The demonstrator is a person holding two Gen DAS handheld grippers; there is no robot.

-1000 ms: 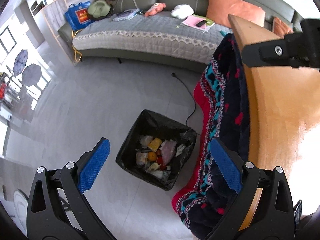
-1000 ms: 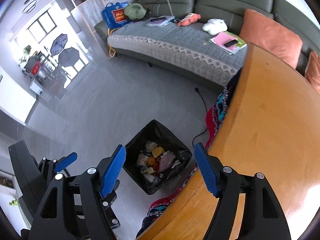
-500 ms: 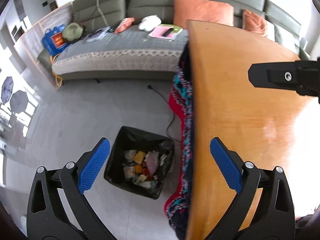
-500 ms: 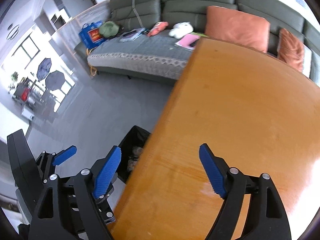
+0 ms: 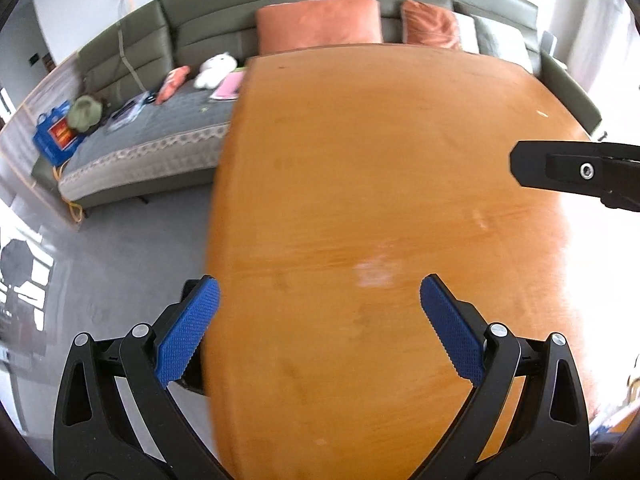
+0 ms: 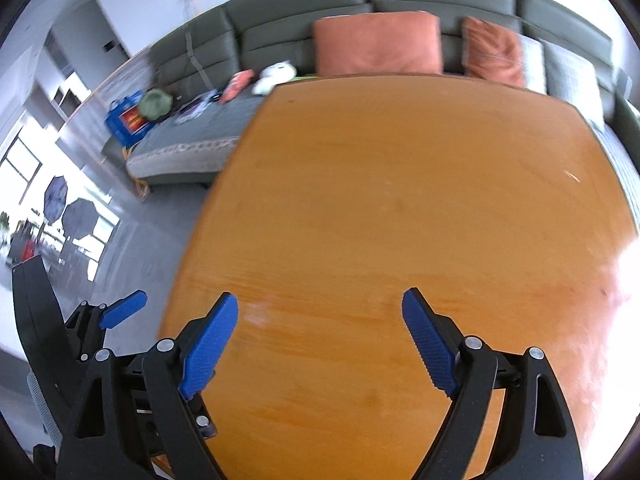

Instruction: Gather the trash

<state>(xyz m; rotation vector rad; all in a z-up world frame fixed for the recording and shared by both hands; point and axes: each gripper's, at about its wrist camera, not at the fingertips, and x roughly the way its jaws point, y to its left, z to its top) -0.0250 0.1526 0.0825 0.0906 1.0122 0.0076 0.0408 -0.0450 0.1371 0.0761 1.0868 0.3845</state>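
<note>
The left claw (image 5: pixel 319 326) is spread wide and holds nothing, positioned over the left edge of the orange tabletop (image 5: pixel 380 184). The right claw (image 6: pixel 320 340) is likewise spread wide and empty, over the tabletop. No trash is visible. The grey sofa (image 6: pixel 288 36) stands beyond the tabletop.
</note>
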